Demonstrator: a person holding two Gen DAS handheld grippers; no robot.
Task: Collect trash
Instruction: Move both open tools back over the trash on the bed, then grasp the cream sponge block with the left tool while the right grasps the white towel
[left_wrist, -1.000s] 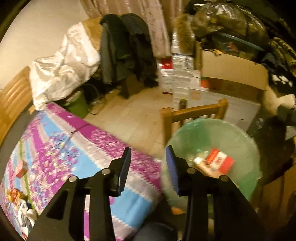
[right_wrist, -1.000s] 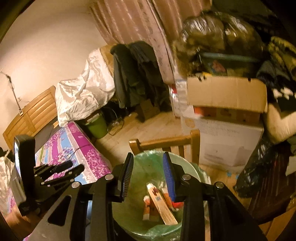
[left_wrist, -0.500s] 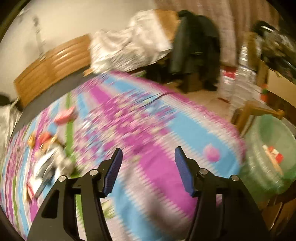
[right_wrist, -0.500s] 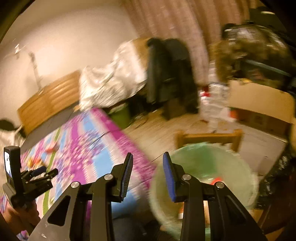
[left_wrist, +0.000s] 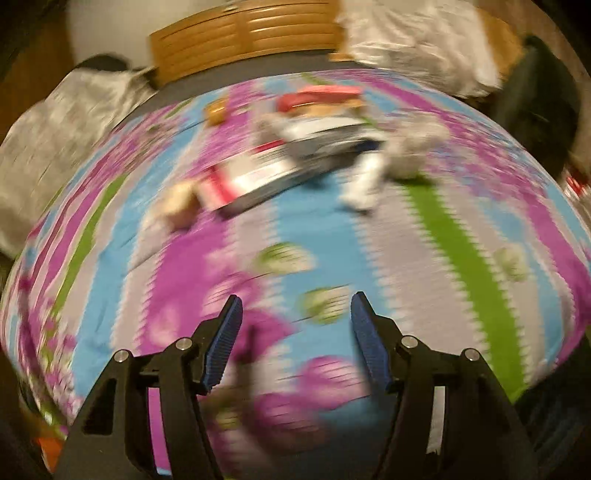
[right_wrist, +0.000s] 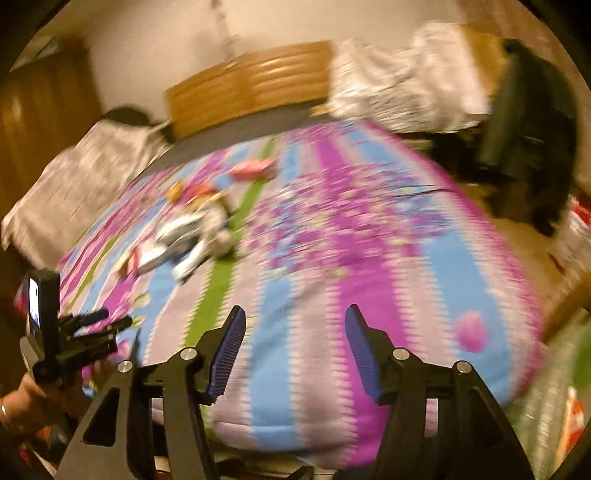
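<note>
Above the bed (left_wrist: 424, 236), the left gripper (left_wrist: 295, 314), jaws just spread wide and empty, faces the trash pile (left_wrist: 306, 147) lying straight ahead at upper centre; the right gripper (right_wrist: 293, 325), likewise newly opened and empty, sees it far off at left.

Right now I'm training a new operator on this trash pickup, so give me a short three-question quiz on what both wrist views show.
1. True or false: the left claw holds a wrapper.
2. The trash pile lies on: A) floor B) striped bedspread C) chair?
3. What stands behind the bed in the right wrist view?

Key: 1 false, both claws, including the right claw, are open and empty, having just been opening; 2 B; 3 the wooden headboard.
</note>
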